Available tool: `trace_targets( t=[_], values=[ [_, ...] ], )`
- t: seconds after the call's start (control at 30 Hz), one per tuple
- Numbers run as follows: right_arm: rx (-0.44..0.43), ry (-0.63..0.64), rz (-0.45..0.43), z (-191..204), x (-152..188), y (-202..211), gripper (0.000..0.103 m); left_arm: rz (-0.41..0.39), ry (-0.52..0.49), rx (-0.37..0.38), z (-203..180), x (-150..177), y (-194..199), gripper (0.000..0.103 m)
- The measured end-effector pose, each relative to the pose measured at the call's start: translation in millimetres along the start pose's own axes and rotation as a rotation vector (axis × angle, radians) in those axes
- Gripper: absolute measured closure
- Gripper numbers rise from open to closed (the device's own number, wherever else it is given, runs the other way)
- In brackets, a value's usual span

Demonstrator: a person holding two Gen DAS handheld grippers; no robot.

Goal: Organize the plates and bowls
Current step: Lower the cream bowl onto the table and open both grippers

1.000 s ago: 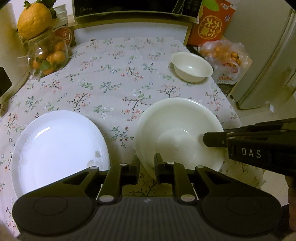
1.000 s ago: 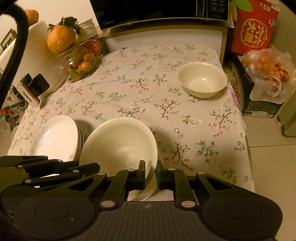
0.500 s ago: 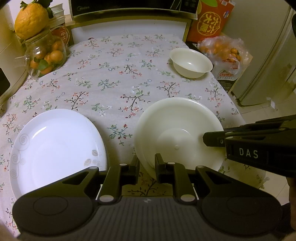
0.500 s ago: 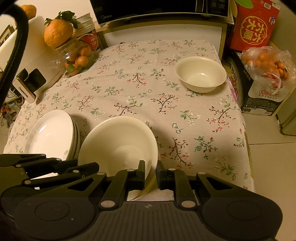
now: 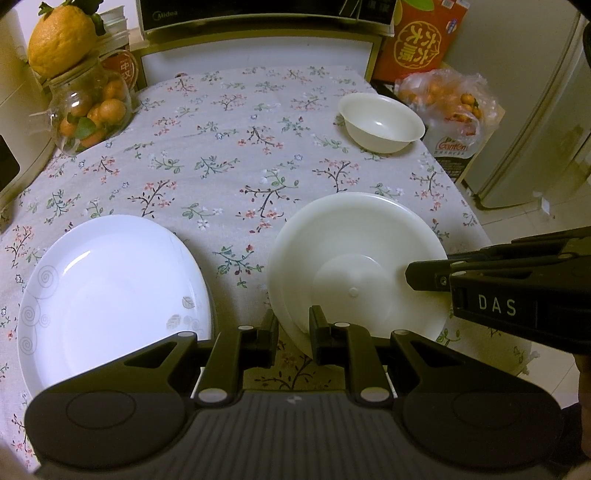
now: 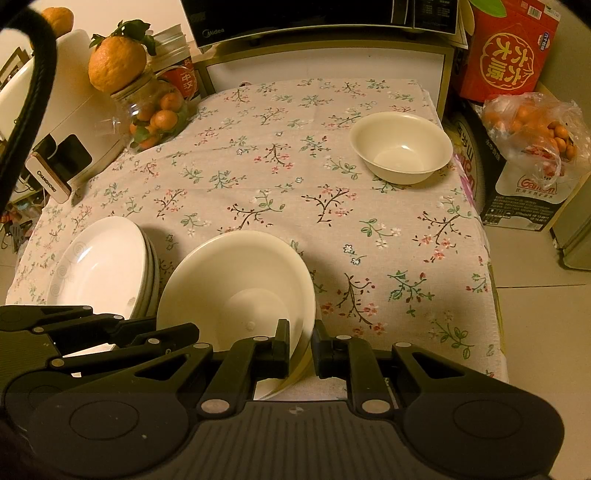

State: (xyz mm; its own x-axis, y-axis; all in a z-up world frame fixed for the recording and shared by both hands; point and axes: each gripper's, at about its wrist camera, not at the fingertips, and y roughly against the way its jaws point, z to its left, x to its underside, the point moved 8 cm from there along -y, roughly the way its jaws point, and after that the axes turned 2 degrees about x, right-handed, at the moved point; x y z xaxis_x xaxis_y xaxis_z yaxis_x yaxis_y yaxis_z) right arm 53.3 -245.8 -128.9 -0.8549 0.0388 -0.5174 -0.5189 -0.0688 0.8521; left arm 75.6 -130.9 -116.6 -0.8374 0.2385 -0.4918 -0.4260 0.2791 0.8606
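- Bowls: a big cream bowl [image 5: 356, 266] sits at the near edge of the table [image 5: 229, 155], tilted, its near rim lifted off the cloth.
- Left tongs [image 5: 293, 326] are clamped on the bowl's near-left rim, the rim caught between the two pads.
- Right tongs [image 6: 300, 345] are clamped on the same bowl [image 6: 236, 284] at its near-right rim; in the left view they reach in from the right, over the bowl's side.
- Under the gripped rim, in the right view, a second pale rim shows, so more ware seems nested below; I cannot tell what kind.
- A small bowl [image 6: 400, 147] stands upright and empty near the table's far right corner, well apart from the big bowl.
- Plates [image 5: 110, 302]: a white stack with grey swirl marks on the top plate lies at the near left, just beside the big bowl; the right view shows several rims [image 6: 149, 266] stacked.
- A floral cloth [image 6: 258, 177] covers the table.
- A glass jar [image 5: 86, 110] of small oranges stands at the far left corner, with a large citrus fruit [image 5: 61, 37] on its mouth.
- A microwave [image 6: 317, 18] sits on a shelf behind the table.
- A red carton [image 6: 509, 48] stands to the far right, off the table.
- A plastic bag [image 6: 532, 129] of oranges rests on a box beside the table's right edge, below the carton.
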Motion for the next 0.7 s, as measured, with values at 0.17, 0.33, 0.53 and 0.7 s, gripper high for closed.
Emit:
trace_targets(
  t=[0.17,0.33,0.53,0.7],
  values=[
    [0.000,0.000,0.002,-0.1,0.2,-0.5,0.089,0.002,0.001,-0.002,0.3,0.4,-1.3,0.087],
    [-0.001,0.003,0.004,0.3,0.8,-0.7,0.089,0.005,-0.001,-0.007,0.3,0.7,-3.6,0.087],
    [0.004,0.008,0.003,0.9,1.0,-0.9,0.088,0.005,-0.007,-0.016,0.7,0.5,-5.7,0.086],
    [0.010,0.028,0.000,3.9,1.6,-0.6,0.085,0.005,-0.007,-0.019,1.2,-0.2,-6.4,0.085]
  ],
)
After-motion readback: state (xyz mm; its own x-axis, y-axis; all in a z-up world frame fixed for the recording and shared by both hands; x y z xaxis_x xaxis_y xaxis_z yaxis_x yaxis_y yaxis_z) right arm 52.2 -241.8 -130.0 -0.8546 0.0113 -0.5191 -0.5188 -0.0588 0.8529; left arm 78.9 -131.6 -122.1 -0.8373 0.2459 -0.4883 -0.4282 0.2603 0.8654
